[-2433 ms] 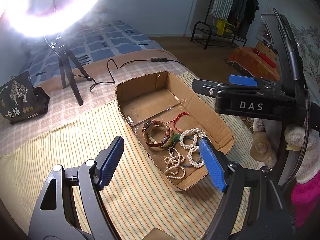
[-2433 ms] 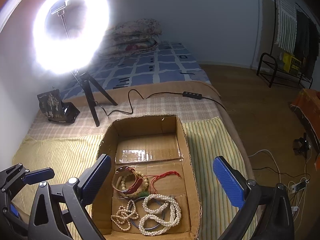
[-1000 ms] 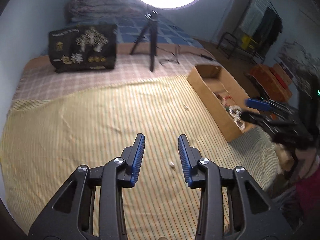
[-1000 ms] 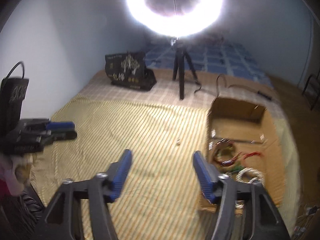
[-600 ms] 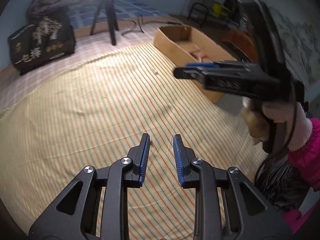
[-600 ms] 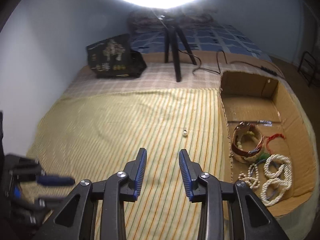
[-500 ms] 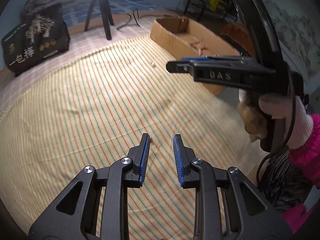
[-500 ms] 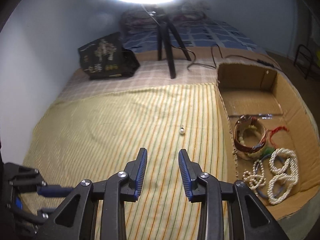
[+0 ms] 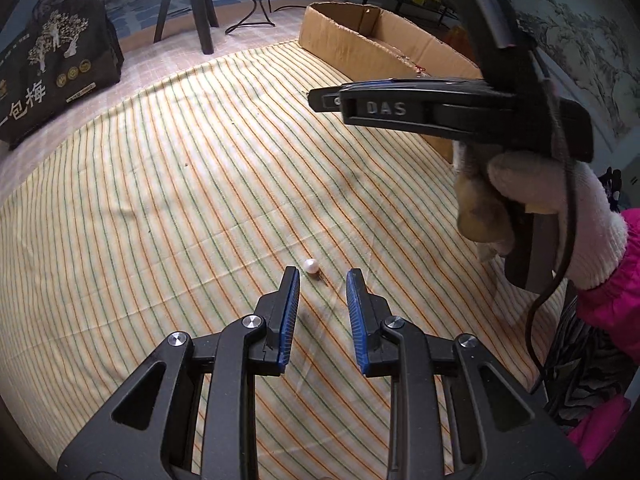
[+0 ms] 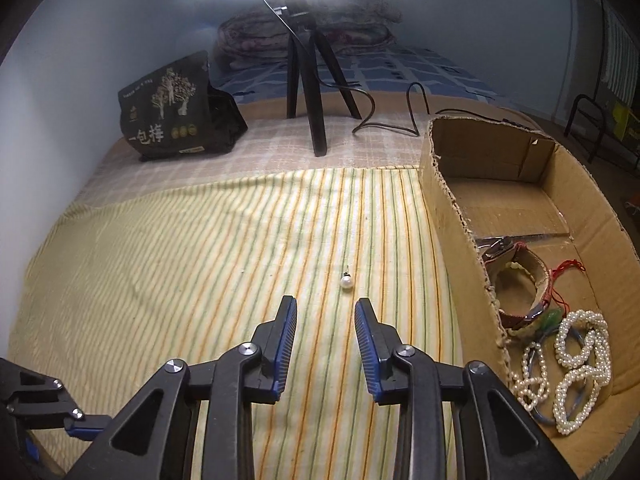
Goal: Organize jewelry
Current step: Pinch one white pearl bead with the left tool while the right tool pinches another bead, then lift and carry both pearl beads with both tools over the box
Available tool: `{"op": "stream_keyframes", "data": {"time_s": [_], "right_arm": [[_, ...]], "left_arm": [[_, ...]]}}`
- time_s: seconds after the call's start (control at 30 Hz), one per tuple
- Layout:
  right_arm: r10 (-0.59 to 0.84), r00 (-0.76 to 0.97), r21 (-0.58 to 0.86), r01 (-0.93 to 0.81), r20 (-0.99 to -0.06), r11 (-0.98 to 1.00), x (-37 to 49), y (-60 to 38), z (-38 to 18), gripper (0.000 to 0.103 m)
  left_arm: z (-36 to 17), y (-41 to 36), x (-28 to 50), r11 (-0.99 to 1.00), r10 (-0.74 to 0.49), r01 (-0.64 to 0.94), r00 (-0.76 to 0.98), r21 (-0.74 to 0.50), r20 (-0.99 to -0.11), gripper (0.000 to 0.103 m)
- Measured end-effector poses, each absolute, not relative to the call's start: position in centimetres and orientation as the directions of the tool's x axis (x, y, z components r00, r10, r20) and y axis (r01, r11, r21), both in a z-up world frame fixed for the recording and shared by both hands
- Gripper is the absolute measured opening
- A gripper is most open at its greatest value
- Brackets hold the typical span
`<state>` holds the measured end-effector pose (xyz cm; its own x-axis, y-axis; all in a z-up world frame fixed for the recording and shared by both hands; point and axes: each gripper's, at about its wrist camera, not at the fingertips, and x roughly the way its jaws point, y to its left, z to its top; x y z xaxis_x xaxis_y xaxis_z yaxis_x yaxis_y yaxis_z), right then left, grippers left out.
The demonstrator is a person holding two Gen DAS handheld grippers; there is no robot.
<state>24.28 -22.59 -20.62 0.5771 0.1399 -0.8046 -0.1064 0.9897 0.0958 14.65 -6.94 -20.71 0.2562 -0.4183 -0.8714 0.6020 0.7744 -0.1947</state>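
- Just ahead of the left gripper [image 9: 323, 276] lies a loose pearl [image 9: 311, 267] on the striped bedspread [image 9: 160, 200], which half a second ago was bare there: the gripper has closed in on it.
- Fingers [image 9: 291, 292] slightly apart, holding nothing; the pearl sits just beyond their tips.
- Right gripper [image 10: 325, 307] likewise moved up to a pearl earring [image 10: 346, 282]; fingers parted, empty, not yet touching.
- Farther right, the cardboard box [image 10: 448, 200] holds bracelets and pearl strands [image 10: 580, 364]. Likely only these strays remain.
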Motion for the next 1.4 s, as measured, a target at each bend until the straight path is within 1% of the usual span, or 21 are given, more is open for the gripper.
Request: {"op": "stream_keyframes", "data": {"time_s": [0.13,0.17,0.2,0.37,0.5,0.73,0.83,0.87,0.93,0.97,1.07,1.27,1.4], "right_arm": [[0.127,0.570,0.082,-0.104,-0.812,0.991,24.8,-22.7,-21.2,0.030],[0.126,0.570,0.080,-0.105,-0.812,0.991,24.8,-22.8,-21.2,0.030],[0.124,0.570,0.078,-0.104,-0.812,0.991,24.9,-22.8,-21.3,0.030],[0.120,0.571,0.069,-0.109,-0.812,0.992,25.4,-22.6,-21.6,0.030],[0.109,0.572,0.057,-0.108,-0.813,0.992,25.9,-22.4,-21.8,0.028],[0.081,0.570,0.023,-0.109,-0.818,0.994,26.9,-21.8,-22.6,0.024],[0.061,0.570,-0.007,-0.117,-0.819,0.993,27.2,-21.5,-23.0,0.022],[0.055,0.572,-0.016,-0.119,-0.818,0.993,27.3,-21.3,-23.0,0.020],[0.047,0.573,-0.028,-0.122,-0.818,0.992,27.4,-21.1,-23.1,0.012],[0.042,0.573,-0.037,-0.125,-0.819,0.991,27.4,-20.9,-23.1,0.006],[0.041,0.574,-0.043,-0.131,-0.818,0.990,27.3,-20.8,-23.0,0.006],[0.118,0.568,0.047,-0.139,-0.814,0.989,26.0,-21.8,-21.7,0.006],[0.144,0.579,0.060,-0.162,-0.803,0.985,24.5,-22.1,-20.0,0.006]], "left_arm": [[-21.3,-7.4,15.1,0.779,-0.403,0.603,0.270,-0.172,-0.875,0.023],[-21.6,-7.5,15.2,0.781,-0.394,0.603,0.274,-0.162,-0.877,0.015],[-21.7,-7.5,15.1,0.783,-0.384,0.603,0.278,-0.152,-0.880,0.012],[-22.5,-8.0,15.2,0.788,-0.353,0.609,0.331,-0.087,-0.875,0.007],[-22.5,-7.8,15.2,0.797,-0.341,0.601,0.369,-0.058,-0.865,0.007],[-22.4,-6.7,15.8,0.818,-0.343,0.570,0.380,-0.075,-0.859,0.006],[-22.3,-6.5,15.8,0.820,-0.347,0.567,0.378,-0.081,-0.858,0.006],[-22.3,-6.5,15.9,0.820,-0.348,0.566,0.378,-0.083,-0.858,0.006],[-22.3,-6.5,15.8,0.822,-0.348,0.564,0.378,-0.085,-0.858,0.006],[-22.2,-6.4,15.8,0.823,-0.347,0.562,0.378,-0.085,-0.858,0.006],[-22.0,-6.1,15.7,0.830,-0.343,0.551,0.383,-0.086,-0.857,0.006],[-21.4,-4.5,16.2,0.863,-0.333,0.492,0.387,-0.113,-0.860,0.005],[-20.3,-3.6,16.2,0.881,-0.327,0.457,0.405,-0.121,-0.854,0.005]]}}
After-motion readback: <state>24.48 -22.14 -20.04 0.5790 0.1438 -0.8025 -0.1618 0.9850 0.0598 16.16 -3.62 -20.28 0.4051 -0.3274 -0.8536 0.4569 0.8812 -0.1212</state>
